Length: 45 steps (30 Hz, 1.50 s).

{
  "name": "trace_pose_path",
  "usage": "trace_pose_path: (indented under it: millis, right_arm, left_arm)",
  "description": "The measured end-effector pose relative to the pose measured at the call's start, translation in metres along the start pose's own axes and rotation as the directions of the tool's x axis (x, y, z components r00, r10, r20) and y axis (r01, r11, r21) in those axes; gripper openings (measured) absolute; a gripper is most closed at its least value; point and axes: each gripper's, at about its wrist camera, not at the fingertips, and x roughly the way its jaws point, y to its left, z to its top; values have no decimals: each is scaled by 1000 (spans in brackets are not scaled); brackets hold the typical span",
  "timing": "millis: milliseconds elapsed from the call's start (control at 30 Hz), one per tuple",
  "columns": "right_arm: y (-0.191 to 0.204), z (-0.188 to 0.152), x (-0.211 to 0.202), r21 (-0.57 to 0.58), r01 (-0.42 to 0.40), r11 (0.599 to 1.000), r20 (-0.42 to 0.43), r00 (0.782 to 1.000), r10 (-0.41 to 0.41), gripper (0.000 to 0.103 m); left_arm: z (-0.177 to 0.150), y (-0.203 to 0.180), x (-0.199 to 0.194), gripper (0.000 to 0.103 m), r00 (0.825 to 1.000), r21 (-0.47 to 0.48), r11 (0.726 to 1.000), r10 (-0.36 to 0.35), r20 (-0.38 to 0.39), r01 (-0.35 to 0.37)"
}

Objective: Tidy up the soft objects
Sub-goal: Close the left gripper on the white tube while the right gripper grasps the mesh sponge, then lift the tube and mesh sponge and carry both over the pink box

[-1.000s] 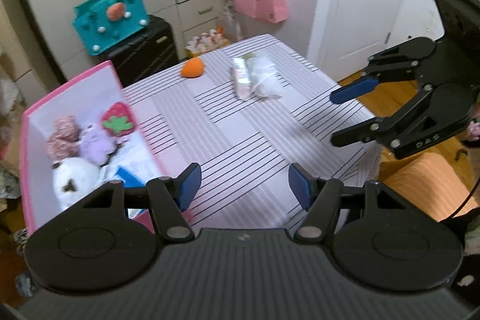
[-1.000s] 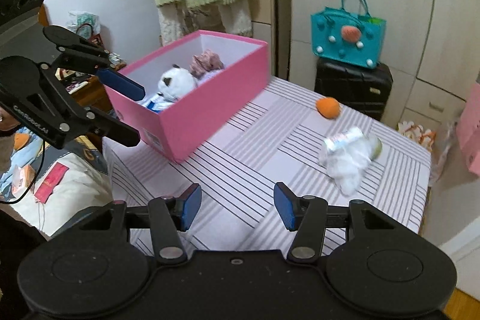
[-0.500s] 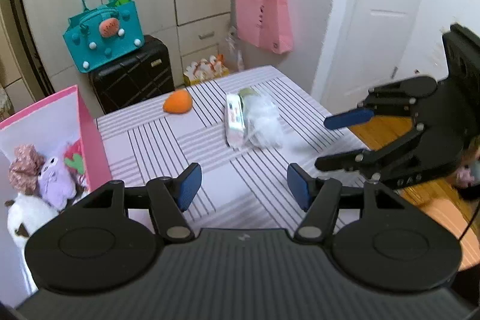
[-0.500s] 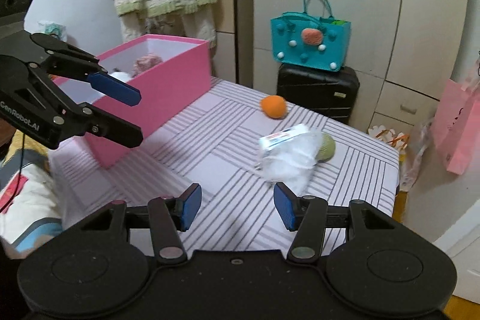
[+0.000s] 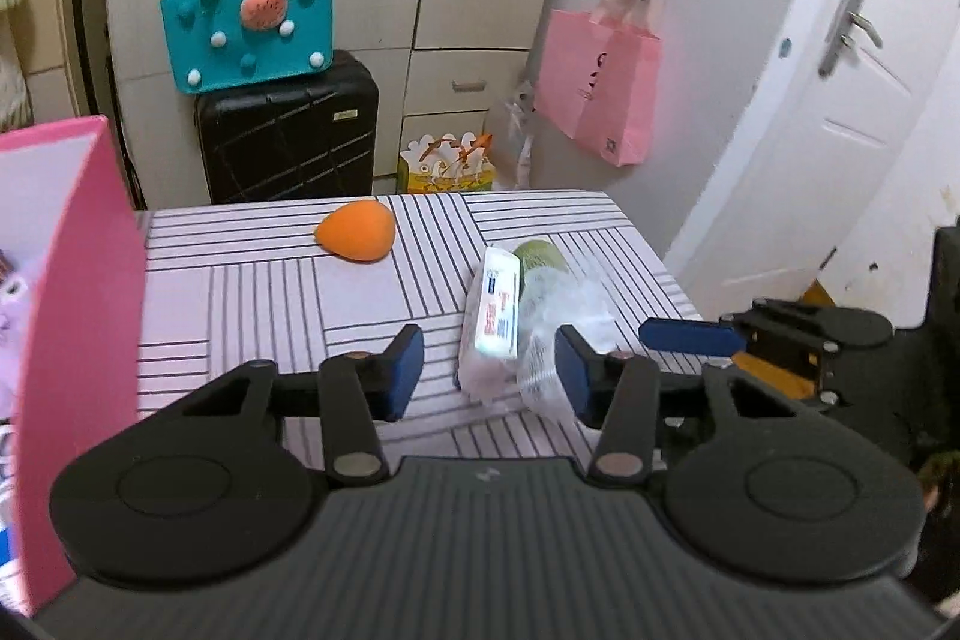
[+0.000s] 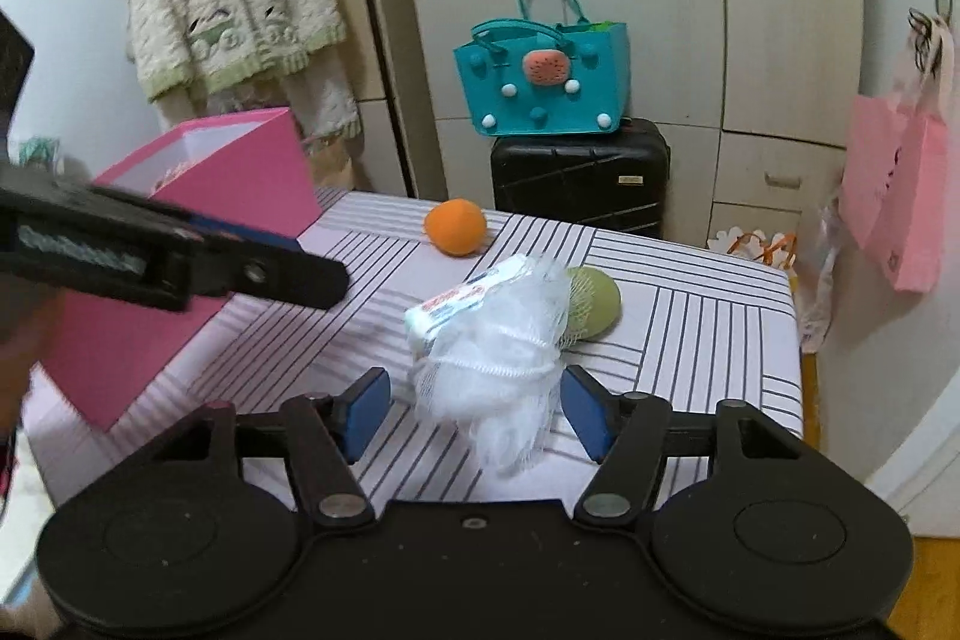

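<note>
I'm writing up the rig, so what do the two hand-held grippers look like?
Both match: the left hand-held gripper and right hand-held gripper have black linkage fingers with silver pivot pins, blue pads at the tips, and a black ribbed body with two round discs. The left one's side carries pale lettering, too blurred to read.

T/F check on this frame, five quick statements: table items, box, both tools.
1. The orange sponge lies on the striped table. True.
2. The white mesh pouf is inside the pink box. False: it lies on the table beside the tissue pack.
3. The right tool grips the pouf. False: its pads flank it, jaws opening.
4. The teal bag sits on the black suitcase. True.
5. The left tool holds the sponge. False: it holds nothing, jaws closing.
</note>
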Motion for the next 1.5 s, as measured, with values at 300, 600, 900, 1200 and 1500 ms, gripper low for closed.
trace_pose_path:
  millis: [300,600,900,1200,1500]
  right_arm:
    - [-13,10,31,32,16,999,-5,1000,-15,68]
    - [-27,1,40,84,-55,995,-73,995,61,39]
    - [-29,-4,41,80,-67,995,-71,995,73,39]
    - [-24,-6,33,48,-81,996,-61,995,84,35]
    - [-15,-7,24,34,-89,995,-64,994,91,35]
  left_arm:
    - [6,9,44,38,999,-69,997,-20,-30,18]
    - [3,9,77,37,995,-64,998,-33,-98,27]
    - [-4,13,90,24,993,-85,996,-24,-117,14]
    - [-11,15,84,21,994,-112,994,-21,-106,9]
    - [-15,14,67,21,996,-109,994,-21,-86,12]
